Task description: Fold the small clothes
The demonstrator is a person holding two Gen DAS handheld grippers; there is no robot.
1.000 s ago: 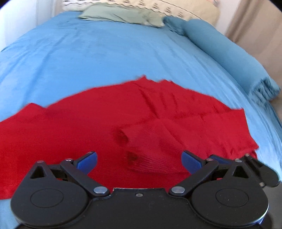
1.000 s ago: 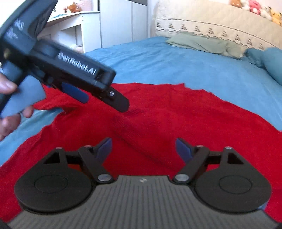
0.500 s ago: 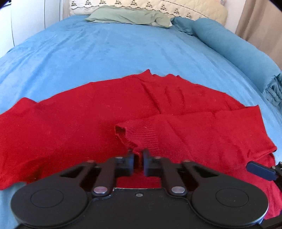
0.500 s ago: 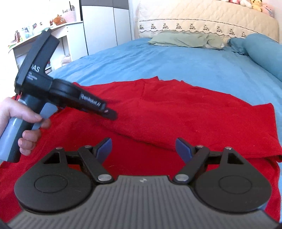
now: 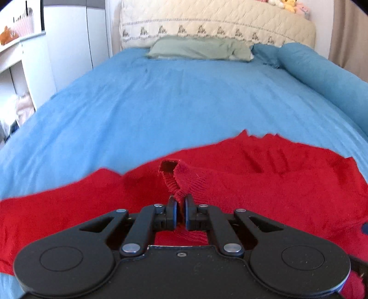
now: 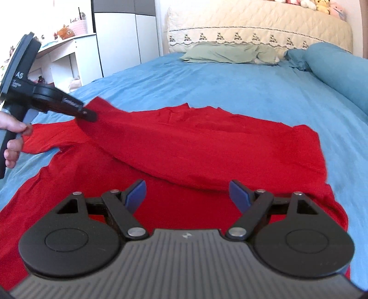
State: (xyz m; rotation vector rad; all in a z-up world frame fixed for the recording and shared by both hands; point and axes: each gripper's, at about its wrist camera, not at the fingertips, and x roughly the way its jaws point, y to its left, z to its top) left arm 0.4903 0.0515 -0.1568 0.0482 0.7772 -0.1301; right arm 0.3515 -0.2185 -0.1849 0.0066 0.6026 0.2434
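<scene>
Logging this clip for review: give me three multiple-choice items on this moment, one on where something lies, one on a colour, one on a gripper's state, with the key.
1. Where does the red sweater lie?
A. on the blue bedspread
B. on the white desk
C. on the floor

2. What colour is the pillow at the headboard?
A. red
B. pale green
C. black

3. What is the left gripper doing?
A. open above the bed
B. shut on nothing
C. shut on the sleeve cuff

Key: 1 A, blue cover shows all around the sweater; 2 B, a muted green; 3 C, ribbed red cuff is pinched between its fingers, while the right gripper stands open.
</scene>
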